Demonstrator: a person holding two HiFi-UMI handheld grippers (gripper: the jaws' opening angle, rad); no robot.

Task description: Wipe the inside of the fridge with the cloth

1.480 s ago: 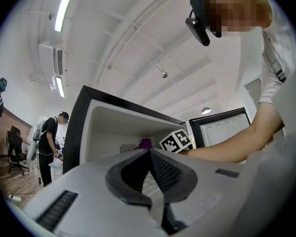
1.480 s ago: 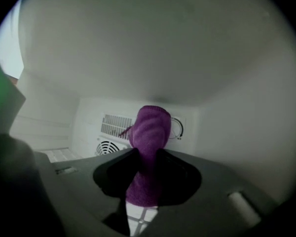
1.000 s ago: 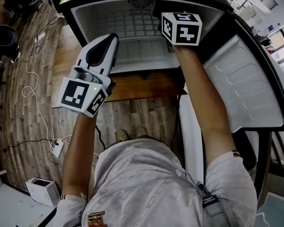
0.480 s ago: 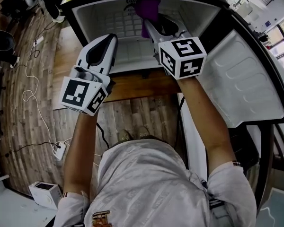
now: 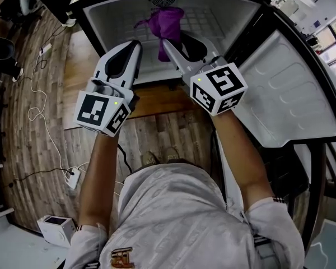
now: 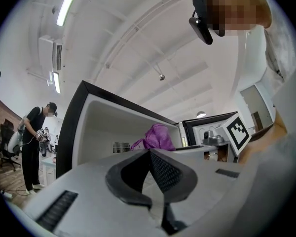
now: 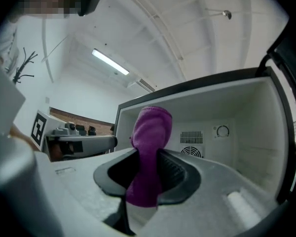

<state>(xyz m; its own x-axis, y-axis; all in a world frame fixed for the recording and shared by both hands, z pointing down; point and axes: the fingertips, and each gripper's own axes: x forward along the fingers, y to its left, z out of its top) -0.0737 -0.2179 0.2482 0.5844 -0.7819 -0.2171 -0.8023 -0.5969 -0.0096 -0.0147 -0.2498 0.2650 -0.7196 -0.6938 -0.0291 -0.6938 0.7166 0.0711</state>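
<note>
I'm clamping my right gripper [image 7: 149,154] on the purple cloth [image 7: 151,130], holding it at twelve o'clock in the fridge [image 7: 246,132] mouth. My left gripper [image 6: 149,153] is hanging closed and empty at nine. Pressing hard risks dragging the bunched cloth free.

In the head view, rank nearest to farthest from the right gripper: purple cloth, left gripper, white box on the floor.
1. Purple cloth: clamped in the right gripper.
2. Left gripper: alongside, to its left.
3. White box: on the floor, far lower left.
</note>
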